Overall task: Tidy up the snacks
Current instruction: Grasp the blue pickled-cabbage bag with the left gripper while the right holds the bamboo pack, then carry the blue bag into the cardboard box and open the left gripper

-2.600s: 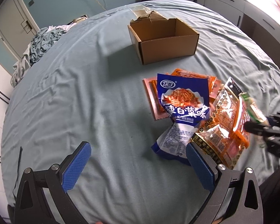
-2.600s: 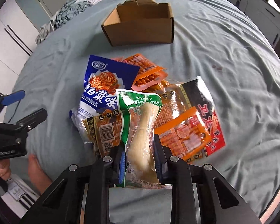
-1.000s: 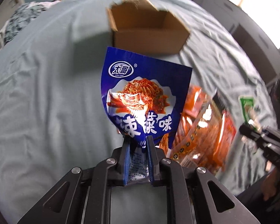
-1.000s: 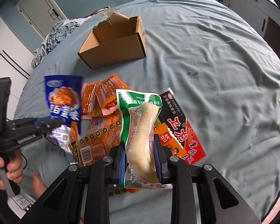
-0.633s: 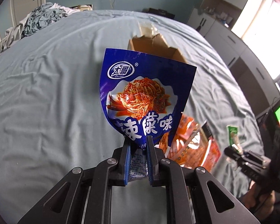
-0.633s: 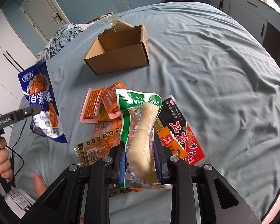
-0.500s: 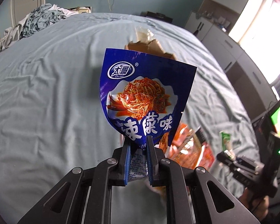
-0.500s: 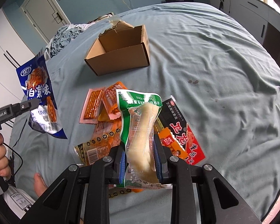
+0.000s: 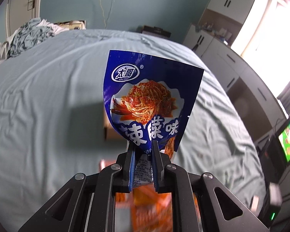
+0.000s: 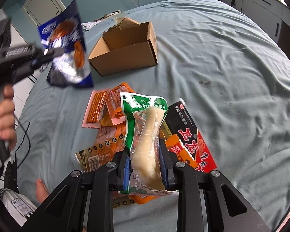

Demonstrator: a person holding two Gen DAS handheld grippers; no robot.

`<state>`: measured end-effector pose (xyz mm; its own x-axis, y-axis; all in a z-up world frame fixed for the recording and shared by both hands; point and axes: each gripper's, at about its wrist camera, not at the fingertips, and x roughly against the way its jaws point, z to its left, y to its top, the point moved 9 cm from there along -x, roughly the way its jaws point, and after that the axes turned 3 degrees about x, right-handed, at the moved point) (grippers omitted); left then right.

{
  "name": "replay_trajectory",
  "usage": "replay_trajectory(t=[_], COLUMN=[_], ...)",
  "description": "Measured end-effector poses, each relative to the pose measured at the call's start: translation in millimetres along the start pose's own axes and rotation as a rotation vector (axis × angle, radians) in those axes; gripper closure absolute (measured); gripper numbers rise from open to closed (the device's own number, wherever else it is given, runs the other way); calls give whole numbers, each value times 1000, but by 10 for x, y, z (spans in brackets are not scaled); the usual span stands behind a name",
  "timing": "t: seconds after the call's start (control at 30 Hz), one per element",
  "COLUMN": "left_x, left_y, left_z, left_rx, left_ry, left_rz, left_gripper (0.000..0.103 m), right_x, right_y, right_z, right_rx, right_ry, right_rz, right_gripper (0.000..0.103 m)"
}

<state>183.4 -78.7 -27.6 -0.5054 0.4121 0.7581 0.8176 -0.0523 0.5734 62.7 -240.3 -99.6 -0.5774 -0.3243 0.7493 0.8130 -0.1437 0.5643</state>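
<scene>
My left gripper [image 9: 143, 145] is shut on the bottom edge of a blue snack bag [image 9: 150, 100] with a kimchi picture, held upright in the air. In the right wrist view the same blue bag [image 10: 67, 54] hangs blurred at the upper left, just left of an open cardboard box [image 10: 125, 56]. That box [image 9: 108, 129] shows only as a sliver behind the bag in the left wrist view. My right gripper [image 10: 145, 150] is shut on a green and clear pack with a pale bone-shaped snack [image 10: 145, 135], above a pile of orange packets [image 10: 106, 143] and a red and black packet [image 10: 189, 139].
A blue-grey sheet [image 10: 232, 67] covers the bed under everything. A person's hand [image 10: 2, 116] holds the left tool's handle, and a bare foot [image 10: 41, 191] shows at the bed's near edge. Crumpled clothes [image 9: 25, 36] lie far left; white cabinets [image 9: 232, 58] and a lit screen [image 9: 289, 137] stand right.
The left gripper has risen and swung toward the box with the blue bag, so the bag now covers most of the box. The right gripper and its pack have stayed put.
</scene>
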Motion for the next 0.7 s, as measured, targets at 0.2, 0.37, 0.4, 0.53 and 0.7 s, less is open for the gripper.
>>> replay_trajectory(t=[0.2, 0.37, 0.4, 0.53, 0.7], left_x=[-263, -537, -613, -806, -954], left_y=[470, 652, 687, 768, 732], left_z=[-132, -66, -12, 149, 342], left_rx=[-22, -47, -26, 85, 162], left_ry=[37, 135, 152, 114, 134], left_rz=[-82, -119, -111, -100, -93], left_gripper=[89, 89, 89, 89, 66], right_x=[-67, -109, -123, -202, -269], right_y=[4, -5, -9, -16, -2], right_z=[-56, -66, -71, -83, -133], right_rx=[-45, -43, -40, -44, -57], right_ry=[64, 77, 74, 80, 75], right_rz=[18, 22, 26, 43, 52], right_gripper=[80, 80, 80, 80, 80])
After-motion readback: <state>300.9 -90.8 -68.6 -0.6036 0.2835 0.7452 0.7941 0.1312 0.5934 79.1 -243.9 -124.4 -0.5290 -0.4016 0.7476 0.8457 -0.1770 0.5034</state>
